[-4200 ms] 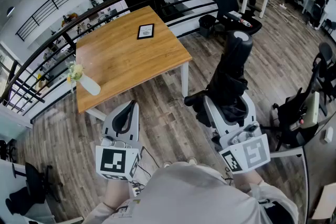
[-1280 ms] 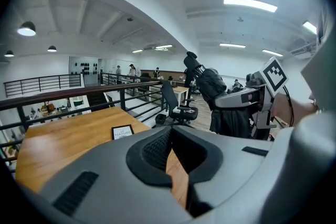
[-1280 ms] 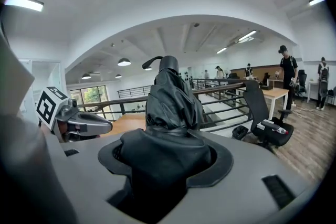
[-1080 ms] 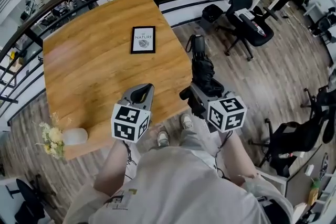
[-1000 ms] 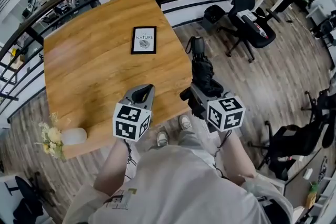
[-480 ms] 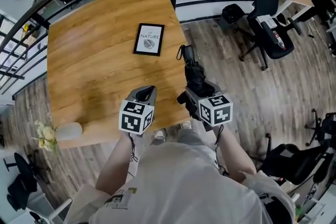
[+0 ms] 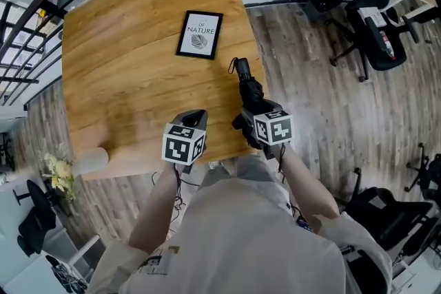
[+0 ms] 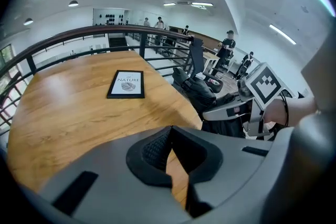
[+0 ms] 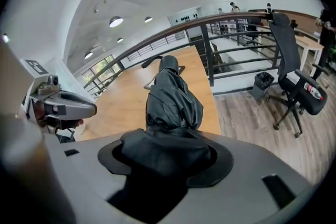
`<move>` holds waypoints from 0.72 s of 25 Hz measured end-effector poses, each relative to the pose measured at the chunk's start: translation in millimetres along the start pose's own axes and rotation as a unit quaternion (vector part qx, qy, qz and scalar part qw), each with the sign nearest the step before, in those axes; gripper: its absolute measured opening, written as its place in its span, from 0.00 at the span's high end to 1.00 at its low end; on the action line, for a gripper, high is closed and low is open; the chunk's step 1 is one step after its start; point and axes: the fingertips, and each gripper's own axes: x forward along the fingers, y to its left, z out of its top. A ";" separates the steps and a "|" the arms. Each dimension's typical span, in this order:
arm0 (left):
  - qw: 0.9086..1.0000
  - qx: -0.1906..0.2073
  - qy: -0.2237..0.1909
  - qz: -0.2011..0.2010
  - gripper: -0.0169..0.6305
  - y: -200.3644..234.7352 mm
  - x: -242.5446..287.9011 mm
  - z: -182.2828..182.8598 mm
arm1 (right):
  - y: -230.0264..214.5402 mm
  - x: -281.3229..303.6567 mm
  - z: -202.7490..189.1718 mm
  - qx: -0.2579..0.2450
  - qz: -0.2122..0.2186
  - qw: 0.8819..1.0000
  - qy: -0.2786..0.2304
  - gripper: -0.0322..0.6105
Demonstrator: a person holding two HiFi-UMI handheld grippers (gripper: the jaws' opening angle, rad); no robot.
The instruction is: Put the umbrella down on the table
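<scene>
Right gripper (image 9: pixel 167 147) is clamped tight on the folded black umbrella (image 9: pixel 171 96). The umbrella sticks straight out ahead of it, over the near right edge of the wooden worktop (image 7: pixel 131 51). Can't tell if it's actually touching the wood. Left gripper (image 8: pixel 170 131) sits just left of the right one, pads pressed together on nothing, over the worktop's near edge. Way off to its left there's a vase of flowers (image 7: pixel 88 160) at the corner. Further ahead of both grippers a framed print (image 7: pixel 199 34) lies flat.
</scene>
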 end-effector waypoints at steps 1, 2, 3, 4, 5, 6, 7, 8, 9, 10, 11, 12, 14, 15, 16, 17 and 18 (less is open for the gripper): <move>1.000 -0.002 0.006 0.003 0.95 1.5 2.5 -0.6 | -2.8 6.1 -2.8 0.003 0.002 1.000 0.007 0.52; 1.000 -0.005 0.010 0.005 0.95 2.5 5.2 -1.0 | -5.5 11.6 -5.8 0.005 0.002 1.000 0.014 0.52; 1.000 -0.009 0.014 0.005 0.95 3.0 8.2 -2.0 | -8.1 16.7 -8.8 0.006 0.002 1.000 0.021 0.52; 1.000 -0.013 0.018 0.004 0.95 3.0 11.3 -3.7 | -10.2 21.5 -12.0 0.006 0.002 1.000 0.028 0.52; 1.000 -0.018 0.022 0.002 0.95 2.5 14.0 -6.2 | -11.9 26.2 -15.7 0.005 0.001 0.999 0.036 0.52; 0.999 -0.023 0.026 0.000 0.95 1.5 16.3 -9.2 | -13.4 30.8 -20.0 0.005 -0.001 0.999 0.044 0.52; 0.999 -0.027 0.029 -0.003 0.95 0.2 18.4 -12.0 | -15.0 35.3 -24.5 0.005 -0.003 0.999 0.051 0.52; 0.999 -0.030 0.031 -0.006 0.95 -0.9 20.5 -14.2 | -17.0 39.6 -28.5 0.006 -0.006 0.998 0.058 0.52; 0.999 -0.031 0.034 -0.008 0.95 -1.7 22.9 -15.6 | -18.9 43.8 -31.3 0.007 -0.007 0.998 0.064 0.52; 0.999 -0.033 0.036 -0.010 0.95 -2.1 25.4 -16.5 | -20.3 48.0 -32.7 0.007 -0.005 0.998 0.067 0.52; 0.999 -0.035 0.037 -0.011 0.95 -2.3 27.6 -17.3 | -21.4 52.0 -34.0 0.007 -0.003 0.998 0.070 0.52; 0.999 -0.038 0.038 -0.011 0.95 -2.2 29.0 -18.5 | -22.6 55.5 -36.1 0.007 -0.003 0.997 0.074 0.52; 0.998 -0.043 0.040 -0.013 0.95 -0.5 29.4 -22.4 | -25.2 60.8 -42.6 0.011 -0.009 0.996 0.087 0.52; 0.998 -0.045 0.041 -0.013 0.95 0.9 28.8 -24.6 | -25.7 63.4 -45.3 0.014 -0.012 0.996 0.091 0.52; 0.998 -0.045 0.041 -0.014 0.95 2.4 28.3 -26.7 | -25.7 66.2 -47.0 0.017 -0.013 0.995 0.094 0.52; 0.998 -0.046 0.042 -0.014 0.95 3.3 28.2 -28.7 | -25.8 69.0 -48.2 0.019 -0.013 0.995 0.097 0.51; 0.998 -0.046 0.042 -0.016 0.95 3.5 28.7 -30.8 | -26.3 71.6 -49.2 0.021 -0.013 0.995 0.099 0.51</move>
